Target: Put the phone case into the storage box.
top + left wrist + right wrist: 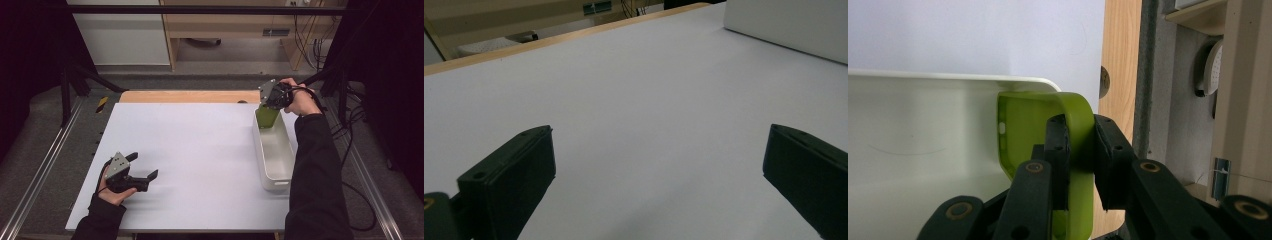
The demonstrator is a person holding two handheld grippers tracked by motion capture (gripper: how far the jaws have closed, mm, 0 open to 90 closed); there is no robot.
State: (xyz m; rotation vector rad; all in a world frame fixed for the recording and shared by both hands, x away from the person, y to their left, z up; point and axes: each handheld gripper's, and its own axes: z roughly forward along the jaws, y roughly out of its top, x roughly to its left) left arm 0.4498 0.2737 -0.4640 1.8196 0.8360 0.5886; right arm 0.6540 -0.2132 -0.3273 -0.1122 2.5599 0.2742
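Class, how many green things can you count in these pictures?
1: a green phone case pinched by the right gripper, at the far end of the white tray. None seems hidden.

Lab — framed table (pixel 190 150), cables (pixel 305 30)

No writing, brand, number or sign can be read in any of the views; the green strip (pixel 595 7) on the far furniture in the left gripper view carries pale marks too blurred to make out. The same strip (pixel 276 32) in the high view is too small to read.
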